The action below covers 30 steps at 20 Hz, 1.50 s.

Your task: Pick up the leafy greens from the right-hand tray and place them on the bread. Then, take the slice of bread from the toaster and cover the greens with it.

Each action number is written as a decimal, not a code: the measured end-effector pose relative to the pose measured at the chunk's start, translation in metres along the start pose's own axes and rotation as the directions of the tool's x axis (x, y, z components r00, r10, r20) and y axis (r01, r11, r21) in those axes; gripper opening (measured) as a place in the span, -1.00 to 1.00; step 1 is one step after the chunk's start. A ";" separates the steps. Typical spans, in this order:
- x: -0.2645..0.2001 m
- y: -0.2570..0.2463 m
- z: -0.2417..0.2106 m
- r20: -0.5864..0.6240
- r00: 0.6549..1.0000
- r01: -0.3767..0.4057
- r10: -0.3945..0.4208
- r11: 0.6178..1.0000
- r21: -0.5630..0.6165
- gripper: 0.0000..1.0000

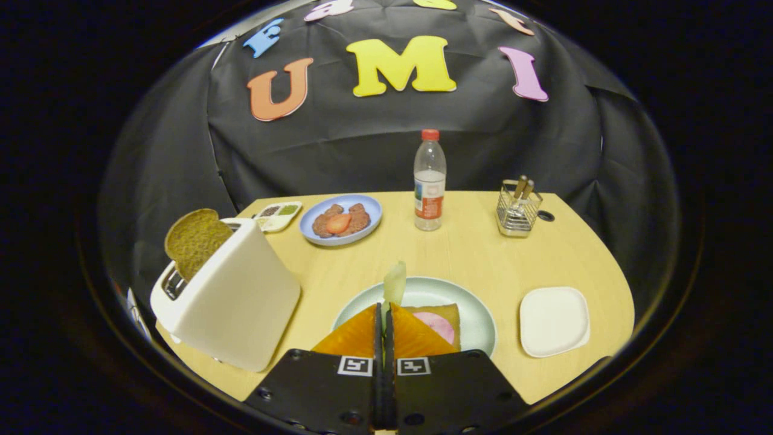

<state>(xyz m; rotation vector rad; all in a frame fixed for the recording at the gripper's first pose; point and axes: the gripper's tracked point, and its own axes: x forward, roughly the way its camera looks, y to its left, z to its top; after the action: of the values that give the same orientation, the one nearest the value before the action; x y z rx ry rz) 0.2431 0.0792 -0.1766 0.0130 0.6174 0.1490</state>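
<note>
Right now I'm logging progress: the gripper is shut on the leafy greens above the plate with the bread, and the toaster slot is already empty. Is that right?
Not quite. The gripper view shows the toaster still has a bread slice sticking up from its slot. The rest holds: the gripper is shut on the leafy greens above the plate with the bread.
</note>
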 end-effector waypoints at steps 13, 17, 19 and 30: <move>0.054 -0.037 -0.008 -0.013 1.000 -0.020 0.019 0.999 -0.050 -0.99; 0.060 -0.041 -0.015 -0.035 0.999 0.013 -0.015 0.998 -0.062 -0.96; 0.057 -0.041 -0.013 -0.025 1.000 0.011 -0.012 0.998 -0.059 -0.93; 0.001 -0.042 0.015 0.122 0.988 0.099 -0.089 0.992 -0.078 0.84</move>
<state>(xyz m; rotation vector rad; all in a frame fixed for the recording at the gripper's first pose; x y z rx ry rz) 0.2578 0.0380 -0.1673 -0.0875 0.4915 0.0816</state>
